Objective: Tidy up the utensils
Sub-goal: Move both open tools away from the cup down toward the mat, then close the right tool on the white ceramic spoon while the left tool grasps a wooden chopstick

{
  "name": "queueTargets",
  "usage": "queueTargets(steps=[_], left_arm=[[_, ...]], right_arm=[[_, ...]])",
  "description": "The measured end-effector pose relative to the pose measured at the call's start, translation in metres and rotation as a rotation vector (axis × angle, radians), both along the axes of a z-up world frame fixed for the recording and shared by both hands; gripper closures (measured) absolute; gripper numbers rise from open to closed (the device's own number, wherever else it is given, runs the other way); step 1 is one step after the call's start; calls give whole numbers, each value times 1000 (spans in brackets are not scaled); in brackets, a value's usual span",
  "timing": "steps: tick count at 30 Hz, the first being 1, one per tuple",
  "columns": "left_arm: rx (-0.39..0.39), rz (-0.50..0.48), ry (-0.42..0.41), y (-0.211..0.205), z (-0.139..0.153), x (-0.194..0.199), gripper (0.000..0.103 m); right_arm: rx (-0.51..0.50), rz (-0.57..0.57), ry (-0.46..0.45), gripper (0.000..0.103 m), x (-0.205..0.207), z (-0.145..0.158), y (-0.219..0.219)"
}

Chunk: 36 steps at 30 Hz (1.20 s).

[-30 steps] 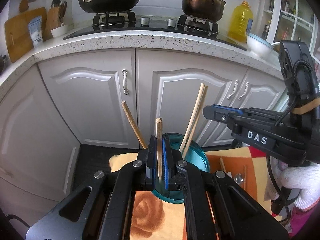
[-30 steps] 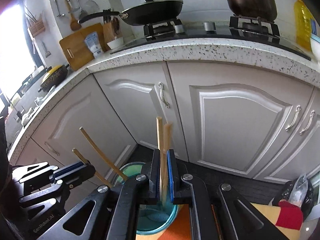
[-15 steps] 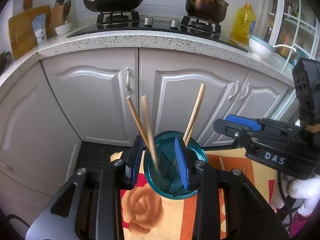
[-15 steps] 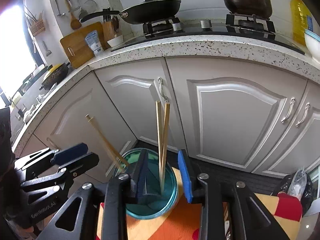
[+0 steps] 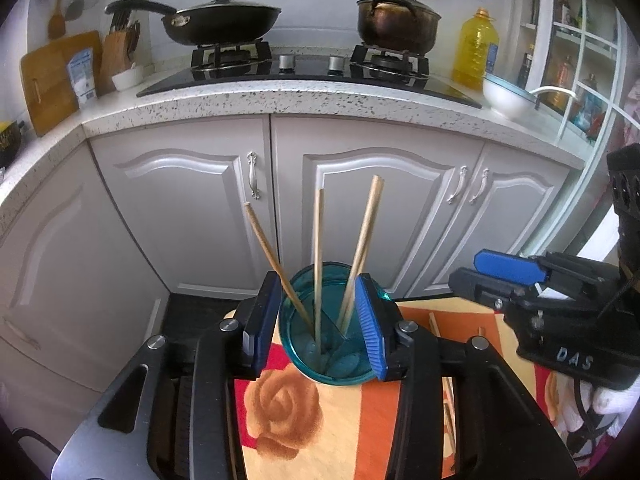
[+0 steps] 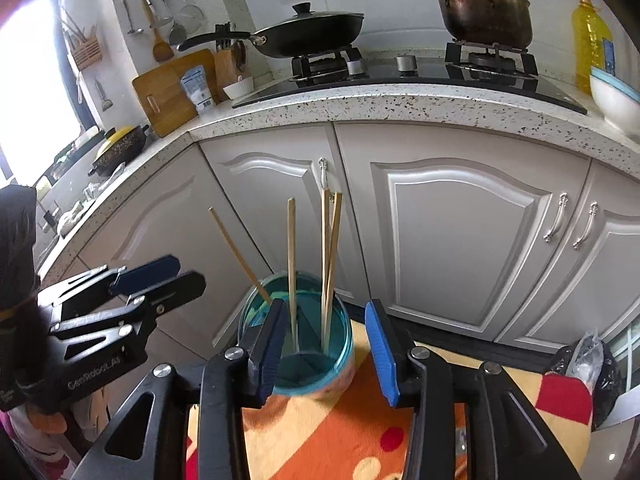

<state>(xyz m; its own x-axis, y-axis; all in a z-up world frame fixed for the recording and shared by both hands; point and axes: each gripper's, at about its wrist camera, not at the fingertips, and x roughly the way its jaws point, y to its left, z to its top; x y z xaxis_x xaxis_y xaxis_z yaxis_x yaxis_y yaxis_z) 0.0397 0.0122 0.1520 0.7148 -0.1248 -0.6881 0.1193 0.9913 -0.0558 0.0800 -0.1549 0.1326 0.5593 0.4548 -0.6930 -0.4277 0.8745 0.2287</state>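
Note:
A teal round holder (image 5: 326, 372) with inner dividers stands on an orange flowered cloth (image 5: 328, 432). Several wooden chopsticks (image 5: 318, 248) stand in it and lean outward. My left gripper (image 5: 316, 334) is open and empty, its blue pads on either side of the holder. My right gripper (image 6: 326, 350) is open and empty just in front of the same holder (image 6: 332, 376), where the chopsticks (image 6: 291, 256) also show. Each gripper appears in the other's view, the right one (image 5: 508, 270) and the left one (image 6: 154, 276).
More chopsticks (image 5: 434, 326) lie on the cloth to the right of the holder. White cabinet doors (image 5: 380, 216) stand close behind, under a speckled counter (image 5: 320, 100) with a stove, a pan, a pot, an oil bottle and a bowl.
Both grippers opened and let go of the chopsticks they held upright over the holder. The chopsticks now stand in the holder. Both grippers have drawn back a little.

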Motion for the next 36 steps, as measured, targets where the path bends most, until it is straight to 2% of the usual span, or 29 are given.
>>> queueTargets(steps=[9, 22, 31, 36], left_arm=[[-8, -37, 13, -24, -3, -22, 65], [-12, -112, 51, -67, -15, -47, 65], [-5, -139, 102, -83, -35, -49, 65], [-13, -132, 161, -83, -56, -48, 65]], right_arm=[[-23, -22, -18, 62, -43, 4, -22], [-33, -130, 28, 61, -84, -18, -77], [-43, -200, 133, 60, -92, -61, -114], [-36, -219, 248, 60, -83, -107, -126]])
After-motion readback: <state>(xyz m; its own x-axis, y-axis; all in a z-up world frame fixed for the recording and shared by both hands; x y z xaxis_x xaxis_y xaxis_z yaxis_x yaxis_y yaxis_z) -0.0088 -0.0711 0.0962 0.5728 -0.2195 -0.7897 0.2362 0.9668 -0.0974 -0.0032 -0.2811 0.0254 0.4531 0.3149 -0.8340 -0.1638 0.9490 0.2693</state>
